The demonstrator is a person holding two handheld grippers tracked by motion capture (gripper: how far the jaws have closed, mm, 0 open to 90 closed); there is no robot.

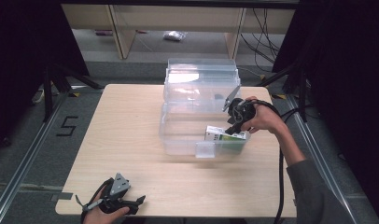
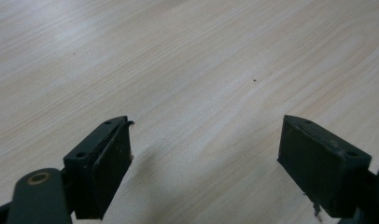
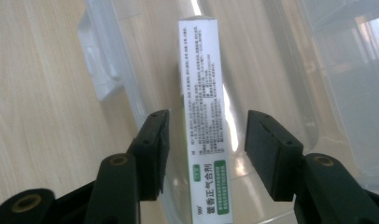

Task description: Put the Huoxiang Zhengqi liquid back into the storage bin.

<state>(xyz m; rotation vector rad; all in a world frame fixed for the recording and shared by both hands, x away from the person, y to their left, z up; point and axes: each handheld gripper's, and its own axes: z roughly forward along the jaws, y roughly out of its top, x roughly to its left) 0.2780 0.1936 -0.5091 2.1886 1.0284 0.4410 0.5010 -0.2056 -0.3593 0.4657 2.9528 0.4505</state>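
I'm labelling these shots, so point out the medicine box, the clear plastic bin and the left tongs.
medicine box (image 3: pixel 204 93), right gripper view, its printed side face.
clear plastic bin (image 1: pixel 171 140), high view, its front left wall.
left tongs (image 2: pixel 204 168), left gripper view, midway between their tips.

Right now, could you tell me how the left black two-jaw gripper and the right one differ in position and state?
The left black two-jaw gripper sits low over the bare light wooden table near its front edge, jaws wide with nothing between; the right black two-jaw gripper reaches into the clear plastic bin, jaws straddling a white-and-green medicine box with gaps on both sides. Both are hand-held and open.

A black "5" (image 1: pixel 66 126) marks the grey floor (image 1: pixel 19 135) left of the table (image 1: pixel 127 140).
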